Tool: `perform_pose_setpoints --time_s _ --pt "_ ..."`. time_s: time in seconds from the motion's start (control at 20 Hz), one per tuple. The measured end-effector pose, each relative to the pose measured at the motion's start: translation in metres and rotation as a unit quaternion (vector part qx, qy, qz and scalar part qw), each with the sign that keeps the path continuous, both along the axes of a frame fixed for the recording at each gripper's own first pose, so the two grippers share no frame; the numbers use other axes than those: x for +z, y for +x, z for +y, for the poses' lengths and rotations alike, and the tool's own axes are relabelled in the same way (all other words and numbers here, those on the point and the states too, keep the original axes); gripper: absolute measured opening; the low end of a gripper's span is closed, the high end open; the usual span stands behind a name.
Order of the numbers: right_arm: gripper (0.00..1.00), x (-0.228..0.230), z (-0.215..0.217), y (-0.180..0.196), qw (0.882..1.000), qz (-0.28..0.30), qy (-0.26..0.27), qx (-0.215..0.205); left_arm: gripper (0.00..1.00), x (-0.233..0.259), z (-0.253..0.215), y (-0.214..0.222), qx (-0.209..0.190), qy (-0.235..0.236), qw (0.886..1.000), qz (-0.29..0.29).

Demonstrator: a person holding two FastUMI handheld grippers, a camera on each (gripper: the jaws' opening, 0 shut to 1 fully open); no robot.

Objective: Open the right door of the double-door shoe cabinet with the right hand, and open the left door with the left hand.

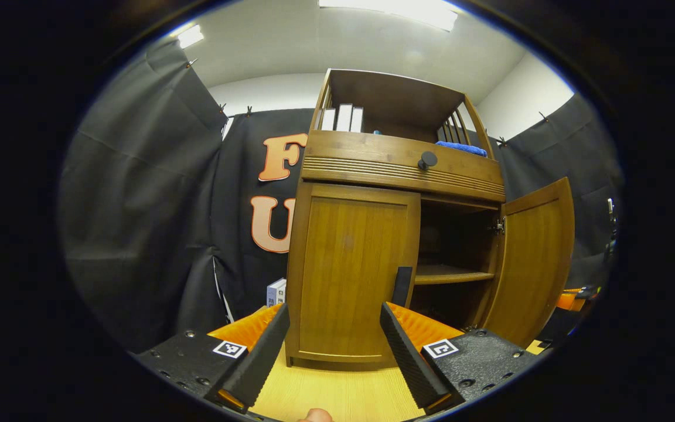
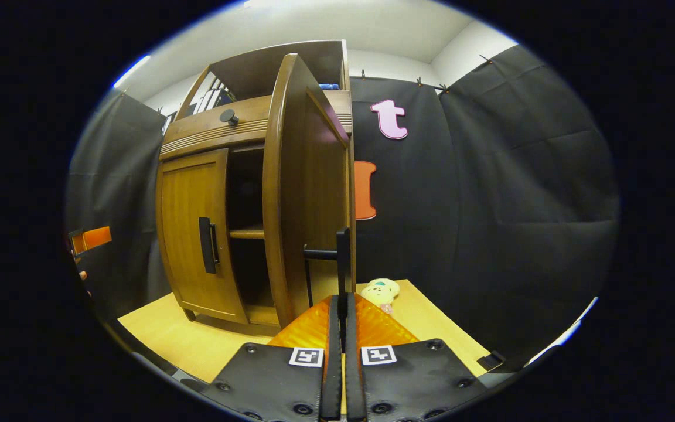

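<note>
The shoe cabinet (image 1: 372, 234) stands on the light wooden table (image 1: 337, 392), in front of the black cloth wall. It is a brown wooden cabinet with two doors below, a drawer with a round dark knob (image 1: 428, 159) above them, and an open shelf on top. The right door (image 1: 534, 258) is swung open, and the inside shelf (image 1: 452, 272) shows behind it. The left door (image 1: 352, 269) is closed, flat against the cabinet front. Its dark vertical handle (image 1: 402, 286) sits at the inner edge of the door.

In the left gripper view, the left tool (image 1: 334, 346) is open, with its two fingers spread wide apart. It points at the lower part of the left door, and the handle stands just above the right finger, but the fingers do not touch it.

In the right gripper view, the right tool (image 2: 343, 316) is closed on the handle of the right door (image 2: 342, 258); the thin dark bar goes down between the two fingers, which press on it from both sides. The open door is seen here almost edge-on.

On the top shelf stand some white books (image 1: 343, 118), and a blue cloth (image 1: 460, 147) lies at the right side. A small plush toy (image 2: 379, 291) lies on the table behind the right door. A small white box (image 1: 276, 291) stands left of the cabinet.
</note>
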State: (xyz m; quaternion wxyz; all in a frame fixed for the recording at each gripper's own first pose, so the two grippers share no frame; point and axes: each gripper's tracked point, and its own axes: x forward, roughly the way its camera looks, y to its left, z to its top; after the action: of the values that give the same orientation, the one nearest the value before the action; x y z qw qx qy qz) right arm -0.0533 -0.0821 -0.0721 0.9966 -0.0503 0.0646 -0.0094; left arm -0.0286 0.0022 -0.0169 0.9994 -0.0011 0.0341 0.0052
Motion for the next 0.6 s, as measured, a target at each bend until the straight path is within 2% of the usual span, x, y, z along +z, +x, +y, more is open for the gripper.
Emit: perform_pose_setpoints --time_s 0.1,0.2,0.25,0.3,0.45,0.55,0.6 --pt "0.17 0.001 -0.011 -0.002 1.000 -0.002 -0.005 -0.008 0.95 0.000 -0.003 0.001 0.000 -0.002 1.000 0.000" --pt "0.17 0.005 -0.024 -0.003 1.000 -0.003 -0.006 -0.019 0.92 -0.002 -0.008 0.004 -0.003 -0.005 1.000 0.002" --pt "0.17 0.005 -0.030 -0.004 1.000 -0.005 -0.005 -0.024 0.97 -0.003 -0.011 0.005 -0.005 -0.006 1.000 0.003" --pt "0.17 0.005 -0.037 -0.006 0.999 -0.006 -0.006 -0.031 0.92 -0.003 -0.013 0.007 -0.008 -0.005 1.000 0.005" --pt "0.17 0.005 -0.053 -0.007 0.999 -0.008 -0.011 -0.044 0.95 -0.003 -0.015 0.012 -0.005 0.001 1.000 0.004" --pt "0.00 0.005 -0.062 -0.007 0.999 -0.008 -0.005 -0.046 0.95 -0.003 -0.016 0.014 -0.003 0.003 1.000 0.003" --pt "0.08 0.004 -0.063 -0.007 0.999 -0.008 -0.001 -0.045 0.95 -0.004 -0.016 0.015 0.000 0.003 1.000 0.004"
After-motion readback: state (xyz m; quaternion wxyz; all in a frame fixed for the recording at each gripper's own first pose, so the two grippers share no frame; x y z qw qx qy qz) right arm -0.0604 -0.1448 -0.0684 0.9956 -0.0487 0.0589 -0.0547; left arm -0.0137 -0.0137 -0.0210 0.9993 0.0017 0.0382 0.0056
